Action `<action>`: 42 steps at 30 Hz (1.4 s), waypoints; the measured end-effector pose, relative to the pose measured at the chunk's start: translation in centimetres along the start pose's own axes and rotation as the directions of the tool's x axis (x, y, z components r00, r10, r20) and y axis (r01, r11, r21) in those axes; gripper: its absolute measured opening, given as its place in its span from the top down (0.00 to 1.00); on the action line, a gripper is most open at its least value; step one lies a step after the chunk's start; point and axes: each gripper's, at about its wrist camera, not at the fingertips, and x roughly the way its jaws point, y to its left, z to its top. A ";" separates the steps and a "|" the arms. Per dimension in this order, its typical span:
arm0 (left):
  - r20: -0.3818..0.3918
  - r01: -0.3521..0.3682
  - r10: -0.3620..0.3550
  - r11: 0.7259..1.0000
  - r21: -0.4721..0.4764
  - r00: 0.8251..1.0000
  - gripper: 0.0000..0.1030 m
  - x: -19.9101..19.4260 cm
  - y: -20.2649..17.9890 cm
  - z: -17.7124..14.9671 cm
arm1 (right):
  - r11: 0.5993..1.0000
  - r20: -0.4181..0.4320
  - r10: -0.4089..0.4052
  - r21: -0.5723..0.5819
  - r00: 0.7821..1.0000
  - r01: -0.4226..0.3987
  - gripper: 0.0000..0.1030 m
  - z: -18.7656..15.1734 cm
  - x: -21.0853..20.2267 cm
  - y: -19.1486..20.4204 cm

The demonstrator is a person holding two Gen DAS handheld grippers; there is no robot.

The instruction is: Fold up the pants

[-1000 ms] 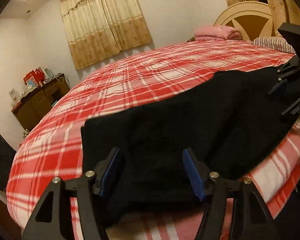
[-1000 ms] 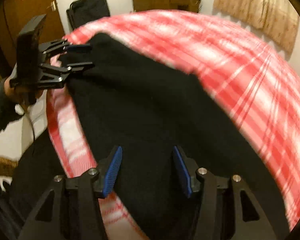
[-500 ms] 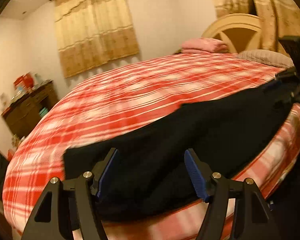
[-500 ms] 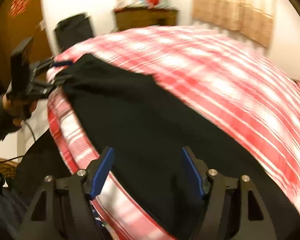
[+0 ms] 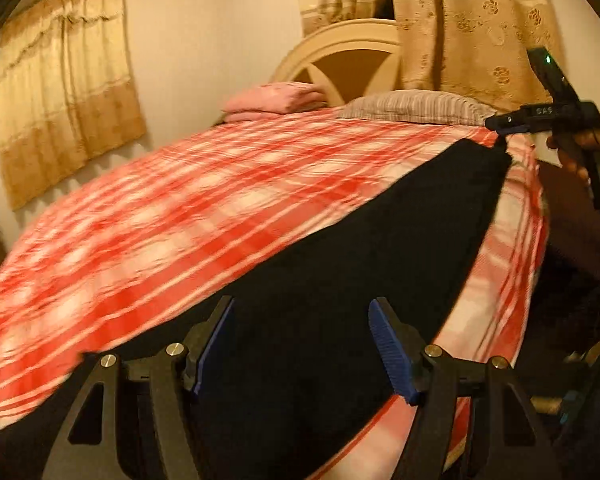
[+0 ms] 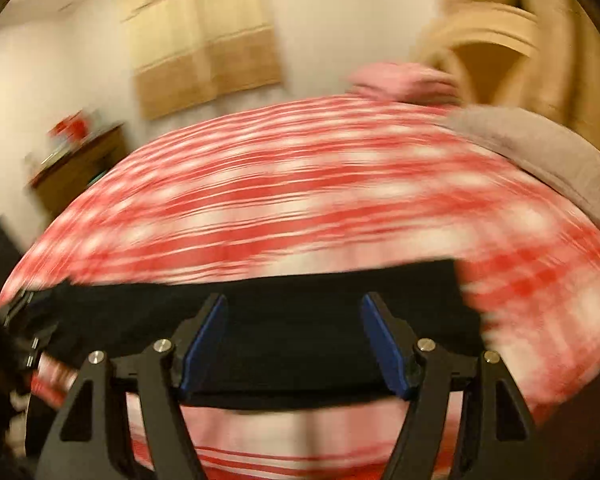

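Your left gripper (image 5: pixel 301 344) points down with jaws apart; your right gripper (image 6: pixel 294 340) has just been opening, nothing pinched.

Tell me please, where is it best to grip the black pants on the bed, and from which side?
Probably at the two ends of the near long edge. The pants lie flat as a long strip along the bed edge nearest the person, so each open gripper, left and right, can slide in low from that side.
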 end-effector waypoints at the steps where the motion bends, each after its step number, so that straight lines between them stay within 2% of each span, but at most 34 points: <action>1: -0.003 0.021 -0.021 1.000 -0.013 1.000 0.33 0.7 -0.6 0.3 | 0.999 0.003 -0.033 0.032 0.999 0.033 0.29 0.1 -0.1 -1.3; 3: -0.017 0.057 -0.057 0.998 -0.025 0.998 0.33 2.2 -1.8 0.7 | 0.992 -0.009 -0.079 0.095 0.997 0.079 0.29 -0.2 -0.4 -4.0; 7: -0.054 0.066 -0.067 0.997 -0.034 0.996 0.33 4.1 -2.8 0.3 | 0.979 -0.060 -0.158 0.123 0.986 0.164 0.29 -1.3 -0.6 -6.8; 12: -0.069 0.077 -0.088 0.986 -0.146 0.994 0.33 4.7 -2.0 -0.9 | 0.947 -0.086 -0.273 0.149 0.958 0.283 0.29 -3.2 -2.2 -10.0; 13: -0.059 0.080 -0.090 0.984 -0.158 0.994 0.33 4.5 -1.9 -1.0 | 0.947 -0.078 -0.261 0.172 0.962 0.271 0.29 -3.2 -2.5 -10.9; 15: -0.036 0.079 -0.086 0.983 -0.167 0.996 0.33 4.1 -1.9 -1.0 | 0.959 -0.034 -0.181 0.214 0.983 0.184 0.29 -2.7 -3.0 -11.7; 18: -0.003 0.109 -0.112 0.979 -0.172 0.994 0.33 3.6 -2.2 -0.8 | 0.978 0.013 -0.102 0.187 0.995 0.098 0.29 -1.8 -2.9 -10.3; 19: 0.005 0.119 -0.120 0.979 -0.164 0.993 0.33 3.5 -2.5 -0.7 | 0.981 0.012 -0.097 0.167 0.995 0.094 0.29 -1.7 -2.5 -9.8; 22: 0.034 0.150 -0.147 0.984 -0.093 0.989 0.33 2.6 -4.2 -0.2 | 0.977 -0.034 -0.176 0.120 0.984 0.179 0.29 -1.9 -1.3 -8.7; 25: 0.031 0.175 -0.175 0.984 -0.031 0.984 0.33 3.0 -6.0 0.5 | 0.991 -0.012 -0.083 0.103 0.997 0.083 0.29 -2.0 -2.4 -7.6; 26: 0.022 0.177 -0.177 0.984 -0.015 0.984 0.33 3.5 -6.6 0.7 | 0.994 -0.014 -0.064 0.088 0.998 0.065 0.32 -1.9 -2.5 -7.0; 27: 0.015 0.182 -0.182 0.983 -0.003 0.983 0.33 3.9 -7.1 0.8 | 0.995 -0.027 -0.057 0.076 0.998 0.059 0.39 -1.9 -2.3 -6.5; 29: 0.001 0.201 -0.201 0.979 0.018 0.980 0.33 4.9 -8.0 1.1 | 0.996 -0.066 -0.043 0.071 0.997 0.047 0.47 -2.1 -1.5 -6.0; 31: -0.007 0.213 -0.212 0.977 0.024 0.977 0.33 5.5 -8.5 1.2 | 0.995 -0.096 -0.057 0.080 0.994 0.065 0.47 -2.4 -0.8 -6.2; 36: -0.043 0.239 -0.237 0.970 0.044 0.971 0.33 7.5 -9.8 1.1 | 0.990 -0.082 -0.063 0.123 0.995 0.073 0.74 -2.4 -0.6 -7.8; 38: -0.057 0.236 -0.233 0.971 0.046 0.971 0.33 8.0 -10.0 0.8 | 0.986 -0.078 -0.057 0.152 0.995 0.069 0.81 -2.4 -0.6 -8.6; 41: -0.045 0.197 -0.195 0.978 0.067 0.980 0.33 7.7 -10.2 0.5 | 0.986 -0.078 -0.059 0.153 0.995 0.070 0.82 -2.3 -0.9 -8.4; 42: -0.043 0.188 -0.185 0.980 0.063 0.982 0.33 7.6 -10.1 0.6 | 0.987 -0.077 -0.054 0.146 0.996 0.065 0.73 -2.3 -1.1 -8.2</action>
